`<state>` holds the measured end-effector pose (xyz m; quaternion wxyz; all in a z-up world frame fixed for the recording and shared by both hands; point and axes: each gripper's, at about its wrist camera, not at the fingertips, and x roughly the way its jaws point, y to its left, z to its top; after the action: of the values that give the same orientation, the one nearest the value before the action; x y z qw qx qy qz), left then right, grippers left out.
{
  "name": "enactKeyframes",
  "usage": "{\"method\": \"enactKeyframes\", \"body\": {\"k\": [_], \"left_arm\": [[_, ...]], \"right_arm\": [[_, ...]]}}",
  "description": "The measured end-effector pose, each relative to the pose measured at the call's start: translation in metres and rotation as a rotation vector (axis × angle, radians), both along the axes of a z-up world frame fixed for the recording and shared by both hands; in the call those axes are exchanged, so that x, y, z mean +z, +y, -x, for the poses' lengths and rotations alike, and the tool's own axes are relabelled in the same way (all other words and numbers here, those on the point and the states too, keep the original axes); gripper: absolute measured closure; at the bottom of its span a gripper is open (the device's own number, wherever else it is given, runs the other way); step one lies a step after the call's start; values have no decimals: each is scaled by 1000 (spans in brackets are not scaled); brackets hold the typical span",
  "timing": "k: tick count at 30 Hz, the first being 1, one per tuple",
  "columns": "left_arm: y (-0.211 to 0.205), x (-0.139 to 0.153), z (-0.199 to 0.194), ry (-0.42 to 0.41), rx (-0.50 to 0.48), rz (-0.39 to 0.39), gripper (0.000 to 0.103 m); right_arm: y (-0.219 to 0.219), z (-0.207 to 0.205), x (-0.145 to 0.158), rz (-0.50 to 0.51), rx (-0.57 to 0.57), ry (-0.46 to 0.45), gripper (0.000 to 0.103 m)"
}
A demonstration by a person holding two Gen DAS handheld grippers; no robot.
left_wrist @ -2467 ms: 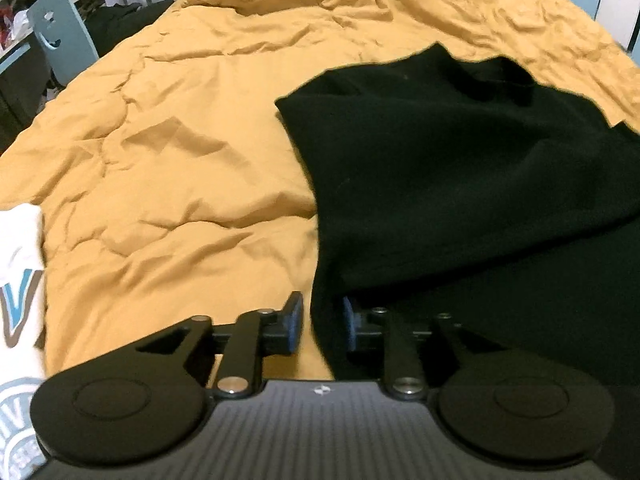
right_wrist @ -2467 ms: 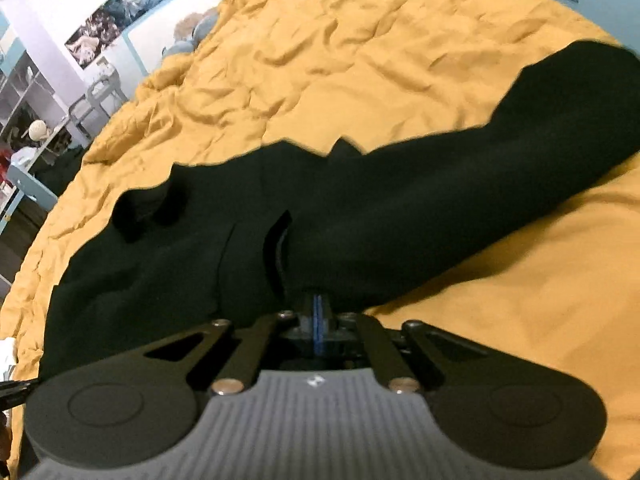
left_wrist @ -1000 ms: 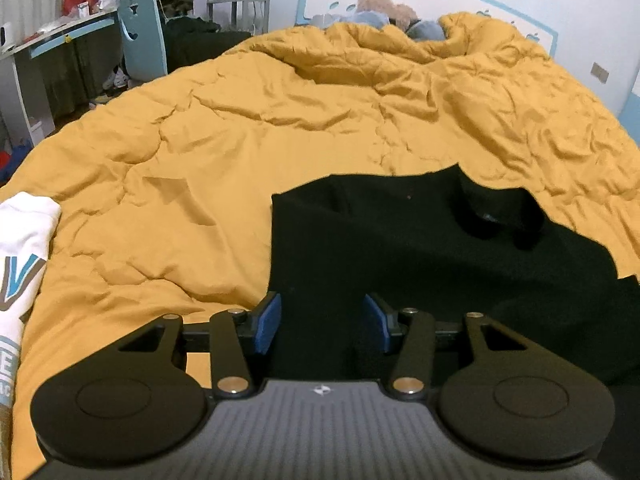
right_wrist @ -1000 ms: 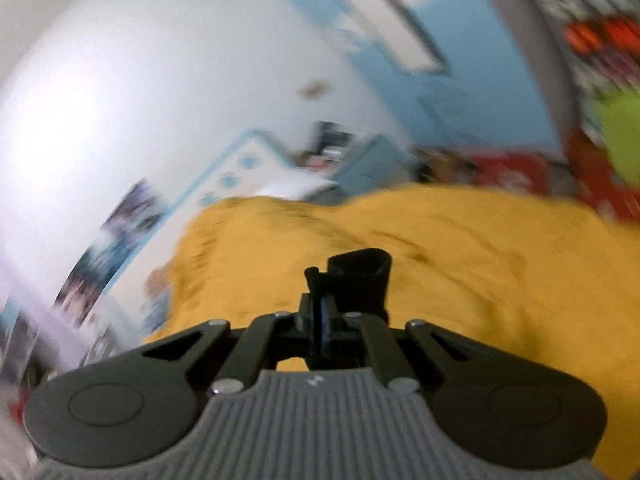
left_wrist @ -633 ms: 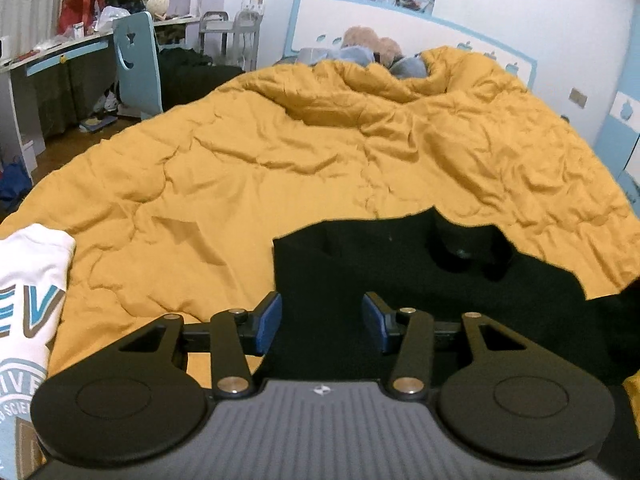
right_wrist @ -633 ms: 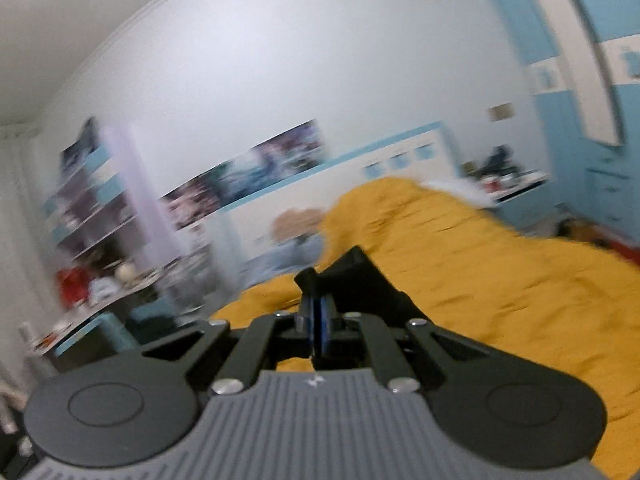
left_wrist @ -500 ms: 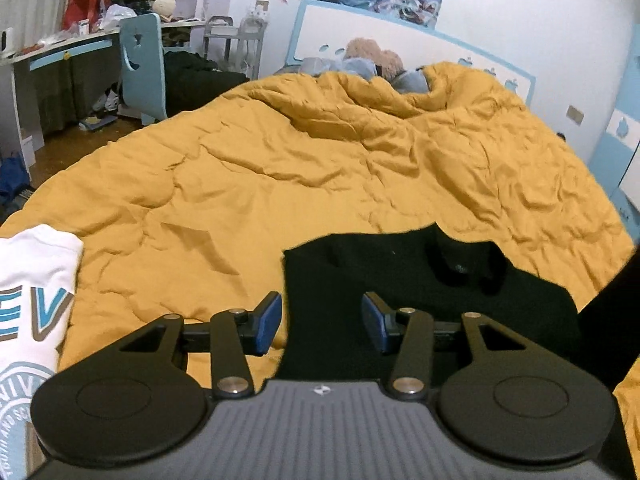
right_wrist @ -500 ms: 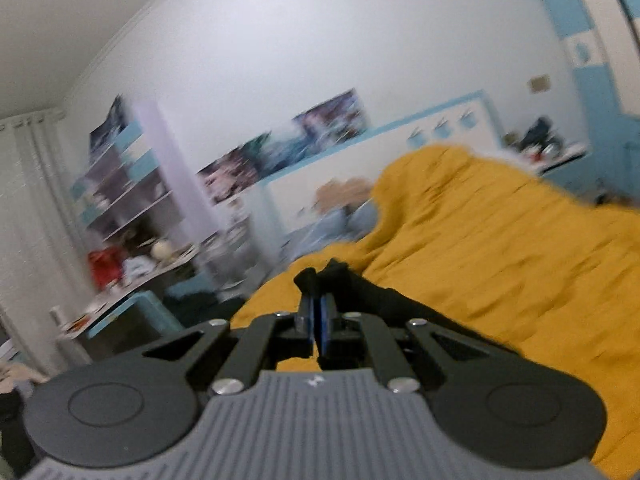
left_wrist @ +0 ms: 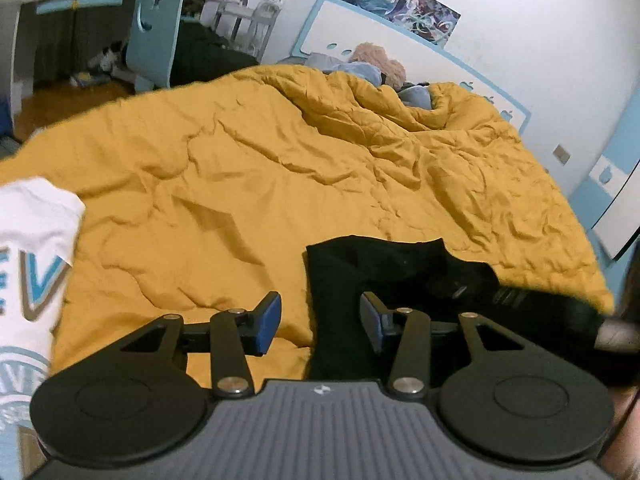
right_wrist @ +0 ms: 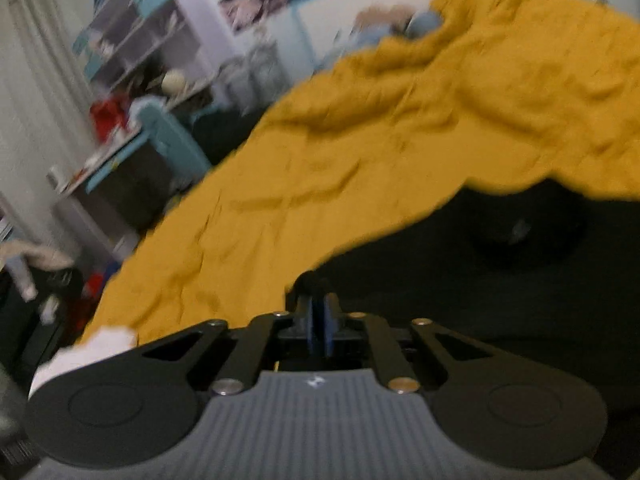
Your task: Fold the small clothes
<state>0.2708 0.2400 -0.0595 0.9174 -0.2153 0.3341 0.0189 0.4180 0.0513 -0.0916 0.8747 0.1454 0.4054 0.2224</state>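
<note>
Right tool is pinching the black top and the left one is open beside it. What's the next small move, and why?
Probably lower the right tool and lay its pinched fold onto the black top, then release. Its pads are shut on a nub of black cloth just above the garment's body, near the left edge. The left tool stands open over that edge on the yellow duvet, ready to steady it.

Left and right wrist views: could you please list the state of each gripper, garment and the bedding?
left gripper: open, holding nothing, hovering at the black garment's left edge.
right gripper: shut on a pinch of black fabric.
black garment: lying on the bed, partly folded, collar showing.
white T-shirt: lying at the left, printed side up.
yellow duvet: spread out, wrinkled.
</note>
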Motion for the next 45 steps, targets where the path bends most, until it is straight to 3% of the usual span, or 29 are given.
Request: {"method": "enactKeyframes", "body": {"k": [2,3,6,10,13,17,22,23,24,26,29,32,34,36,40,45], "left_arm": [[4,-7,-3,-9,-8,43,51],[5,-10,-4,-10,-14,60,51],[5,-18,-11,-8,-32,90,48],[5,-28,-21,-3,-38,149,48],[2,-39,-35,12,-57,220,48],[-13,-56,-57,55,-86,259,48],[-36,-70,-78,82,-104,230,48],[-39,-72,-81,84,-114,230,55],[-43,-73,-84,86,-124,229,75],[-50,-70,-89,87,-141,215,101],[-57,-41,-89,4,-184,198,101],[-60,12,-71,-176,-290,210,101],[-59,32,-53,-247,-350,169,101],[-54,22,-45,-180,-366,89,101],[-40,-45,-39,68,-289,37,101],[-39,-83,-35,148,-270,23,101]], "right_arm": [[-6,4,-15,-49,32,35,69],[-10,5,-18,-70,43,40,66],[-26,3,-13,-102,75,24,64],[-83,3,17,-126,56,-14,61],[-120,-2,21,-75,20,-39,61],[-177,7,17,11,-37,-47,61],[-256,21,-1,97,-144,-14,61],[-270,25,-4,110,-167,-9,61],[-284,28,-7,118,-193,-2,61],[-309,36,-15,125,-230,18,61],[-331,50,-24,145,-235,37,61],[-347,62,-26,169,-232,25,61],[-353,68,-26,176,-239,19,61],[-356,70,-30,172,-235,31,61],[-356,77,-42,176,-217,64,62],[-364,81,-54,214,-222,133,62]]}}
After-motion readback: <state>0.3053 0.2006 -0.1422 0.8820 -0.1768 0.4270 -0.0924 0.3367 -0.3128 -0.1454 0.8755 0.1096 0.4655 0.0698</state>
